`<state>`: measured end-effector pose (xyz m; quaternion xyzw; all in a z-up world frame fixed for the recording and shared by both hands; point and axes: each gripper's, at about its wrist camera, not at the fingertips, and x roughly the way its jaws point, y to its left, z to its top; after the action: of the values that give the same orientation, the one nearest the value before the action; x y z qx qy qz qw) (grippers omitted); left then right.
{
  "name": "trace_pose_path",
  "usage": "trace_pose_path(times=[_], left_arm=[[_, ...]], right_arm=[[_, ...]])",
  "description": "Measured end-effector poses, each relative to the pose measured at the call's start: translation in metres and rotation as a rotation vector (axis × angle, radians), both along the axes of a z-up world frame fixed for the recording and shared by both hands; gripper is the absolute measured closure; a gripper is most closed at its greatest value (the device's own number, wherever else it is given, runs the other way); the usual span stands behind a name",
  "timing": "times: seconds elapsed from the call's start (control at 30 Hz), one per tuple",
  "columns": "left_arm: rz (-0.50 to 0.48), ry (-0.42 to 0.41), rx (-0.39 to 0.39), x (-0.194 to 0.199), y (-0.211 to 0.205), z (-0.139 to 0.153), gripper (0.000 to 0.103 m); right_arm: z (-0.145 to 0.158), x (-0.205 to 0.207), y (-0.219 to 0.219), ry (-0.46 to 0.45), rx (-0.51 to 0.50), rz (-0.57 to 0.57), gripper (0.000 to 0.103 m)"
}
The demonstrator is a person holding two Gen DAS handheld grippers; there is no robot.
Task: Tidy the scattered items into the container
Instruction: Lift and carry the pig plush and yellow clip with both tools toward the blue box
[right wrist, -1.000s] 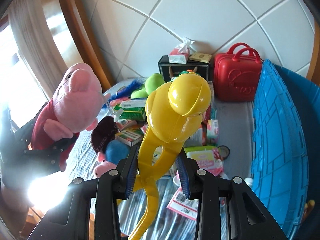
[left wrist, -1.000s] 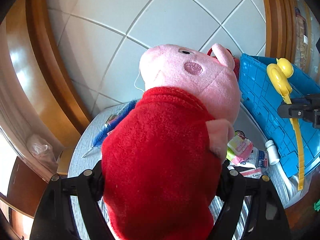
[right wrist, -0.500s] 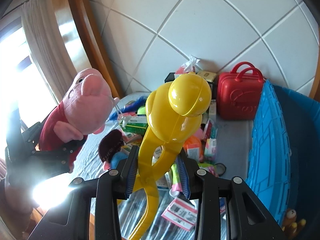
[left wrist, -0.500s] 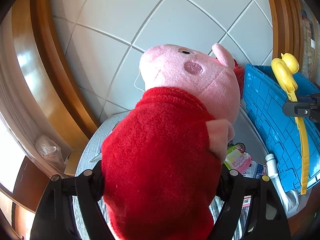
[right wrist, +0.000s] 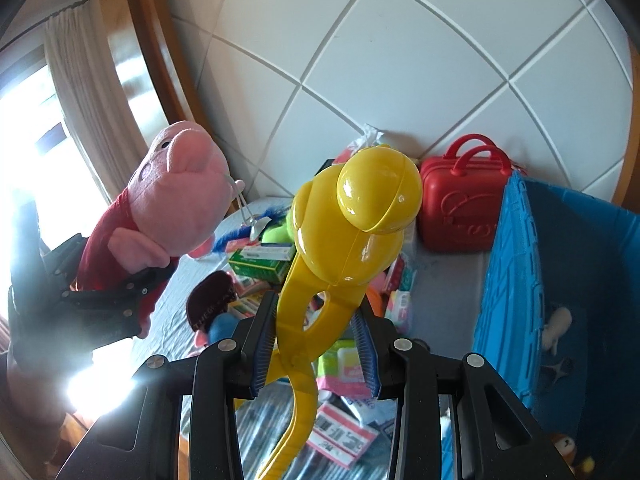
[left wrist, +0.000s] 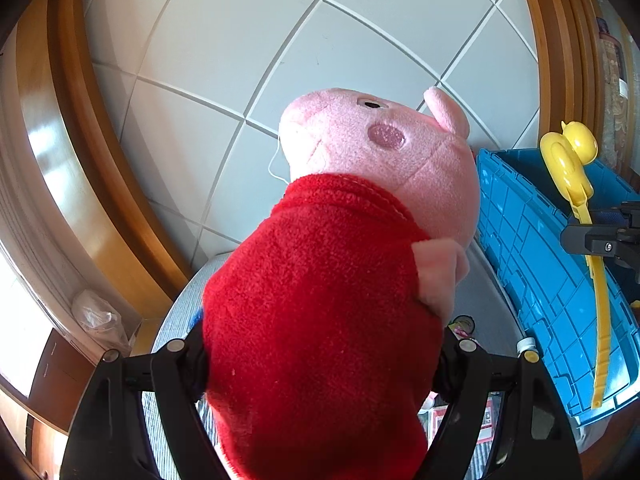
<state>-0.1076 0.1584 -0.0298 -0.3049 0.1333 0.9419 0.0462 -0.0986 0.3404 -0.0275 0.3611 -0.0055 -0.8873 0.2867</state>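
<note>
My left gripper (left wrist: 320, 356) is shut on a pink pig plush in a red dress (left wrist: 332, 280), which fills the left wrist view; the same pig plush (right wrist: 180, 196) hangs in the air at the left of the right wrist view. My right gripper (right wrist: 314, 340) is shut on a yellow duck-shaped tongs toy (right wrist: 356, 224), its head up and its long handles hanging below the fingers. That yellow toy (left wrist: 568, 160) also shows at the right of the left wrist view, above the blue crate (left wrist: 532, 248). The blue crate (right wrist: 516, 280) stands open at the right.
A red toy suitcase (right wrist: 464, 208) stands against the tiled wall (right wrist: 400, 60). Several boxes, packets and small toys (right wrist: 260, 260) lie scattered on the grey striped cloth (right wrist: 172, 308). A small plush (right wrist: 558, 328) lies inside the crate. Wooden frames flank the wall.
Both grippers have risen with their toys; the scattered items sit lower in view. In the left wrist view the yellow toy has moved up along the crate.
</note>
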Motion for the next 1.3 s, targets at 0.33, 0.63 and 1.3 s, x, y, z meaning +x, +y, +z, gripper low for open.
trace_pose_path(times=[0.33, 0.63, 1.3], left_arm=[[-0.081, 0.019, -0.030, -0.008, 0.076, 0.007, 0.023], [-0.184, 0.023, -0.059, -0.018, 0.149, 0.011, 0.023], [-0.478, 0.015, -0.109, -0.034, 0.319, 0.014, 0.023]], right_arm=[[0.009, -0.013, 0.056, 0.015, -0.024, -0.063, 0.067], [0.011, -0.018, 0.122, 0.024, -0.052, -0.160, 0.067], [0.004, -0.022, 0.274, -0.001, -0.069, -0.455, 0.067]])
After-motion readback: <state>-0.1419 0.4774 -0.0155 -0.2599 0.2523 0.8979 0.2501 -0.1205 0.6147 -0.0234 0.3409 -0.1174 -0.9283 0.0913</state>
